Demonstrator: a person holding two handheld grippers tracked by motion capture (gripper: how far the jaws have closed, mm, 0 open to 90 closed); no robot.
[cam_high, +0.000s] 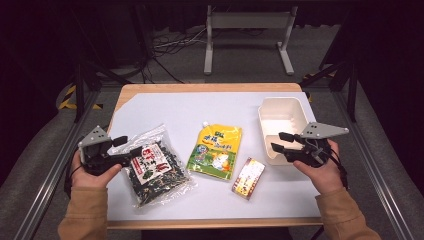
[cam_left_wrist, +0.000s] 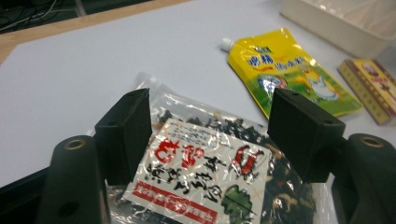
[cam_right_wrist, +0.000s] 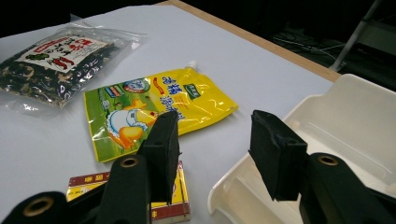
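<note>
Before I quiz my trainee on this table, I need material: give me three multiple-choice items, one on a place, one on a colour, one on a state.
1. Where is the white bin?
A. at the table's right side
B. at the left edge
C. on the floor

2. What colour is most of the spouted pouch?
A. blue
B. yellow
C. black

3. How does the left hand-held gripper stand?
A. shut on the small box
B. shut on the pouch
C. open over the clear bag

Answers: 1 A, the high view shows it right of the pouch; 2 B, yellow in every view; 3 C, its jaws stand apart above the bag.
</note>
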